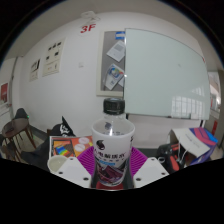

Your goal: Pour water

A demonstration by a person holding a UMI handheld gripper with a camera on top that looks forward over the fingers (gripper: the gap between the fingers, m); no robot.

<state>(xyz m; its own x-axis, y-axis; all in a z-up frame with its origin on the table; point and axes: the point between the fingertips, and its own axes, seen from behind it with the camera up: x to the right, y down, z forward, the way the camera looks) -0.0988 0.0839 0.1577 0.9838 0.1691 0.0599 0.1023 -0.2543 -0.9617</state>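
Between my claw's [111, 172] two fingers sits the plastic water bottle [112, 143], upright, and both purple pads [88, 163] press against its sides, so I am clamped on it. The bottle is a clear, rounded cylinder with a dark screw cap [113, 104] and a white label printed in magenta lettering. Behind the bottle rises a pale wall carrying a large, smooth whiteboard [168, 73] with paper sheets [116, 50] stuck at its near edge; farther from the bottle hang more posters [52, 60] and a red "3F" sign [88, 29]. Beside the bottle, low down, lies a colourful box [68, 149] on a cluttered bench [190, 148], with a dark chair [17, 130] beyond that box.
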